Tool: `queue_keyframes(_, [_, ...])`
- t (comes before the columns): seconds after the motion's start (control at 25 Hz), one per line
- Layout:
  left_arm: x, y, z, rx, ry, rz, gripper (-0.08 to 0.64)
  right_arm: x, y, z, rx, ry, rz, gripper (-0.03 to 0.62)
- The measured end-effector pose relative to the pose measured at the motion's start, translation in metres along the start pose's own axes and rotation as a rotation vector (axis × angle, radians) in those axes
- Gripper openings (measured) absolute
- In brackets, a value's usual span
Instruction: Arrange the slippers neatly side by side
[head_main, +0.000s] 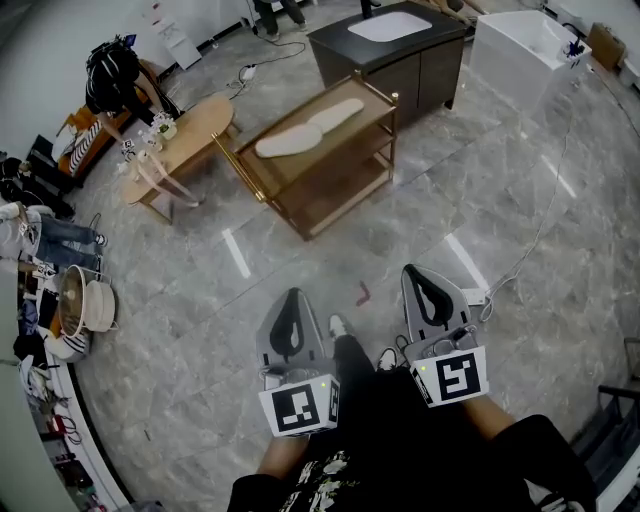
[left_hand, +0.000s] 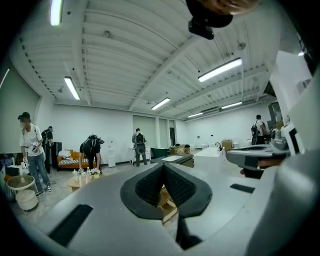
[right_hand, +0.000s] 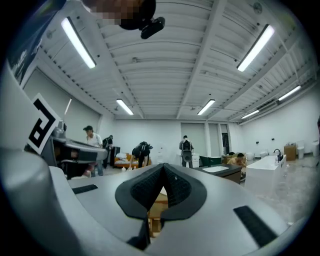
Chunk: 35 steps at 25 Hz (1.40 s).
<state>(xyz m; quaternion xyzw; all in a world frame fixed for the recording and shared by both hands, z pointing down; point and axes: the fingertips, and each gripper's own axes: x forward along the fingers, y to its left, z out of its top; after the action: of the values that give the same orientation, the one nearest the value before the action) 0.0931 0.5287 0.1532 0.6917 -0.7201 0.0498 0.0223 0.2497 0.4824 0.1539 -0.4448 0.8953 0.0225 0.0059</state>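
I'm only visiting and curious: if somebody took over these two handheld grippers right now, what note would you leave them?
Left gripper: shut, empty, held level in front of the person.
Right gripper: shut, empty, likewise level.
Slippers: two pale shapes that look like slippers, lying end to end on top of the wooden rack, across the floor from both grippers.
Done: nothing yet; neither slipper is touched.
Left: go up to the rack, open the grippers, and probably turn and shift the slippers until they sit side by side.
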Motion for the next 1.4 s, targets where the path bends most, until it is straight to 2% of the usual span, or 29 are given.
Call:
queue_keyframes(0.12, [-0.001,0.004,-0.005,-0.001,0.007,0.005,0.003,0.000,0.000,0.002,0.045,-0.040,-0.002,-0.003])
queue_keyframes(0.24, [0.001,0.005,-0.006,0.000,0.004,-0.002,0.003,0.005,0.005,0.000,0.012,-0.037,0.002,-0.003])
queue_keyframes(0.44, [0.010,0.012,-0.012,-0.009,0.006,-0.024,0.003,0.005,0.011,0.014,0.003,-0.125,-0.008,-0.003])
queue_keyframes(0.92, [0.078,0.031,0.008,-0.037,-0.005,-0.132,0.003,0.052,-0.004,0.019,-0.027,-0.083,-0.113,-0.003])
queue_keyframes(1.4, [0.128,0.066,0.003,-0.062,0.001,-0.175,0.003,0.109,0.000,0.010,-0.042,-0.035,-0.152,-0.003])
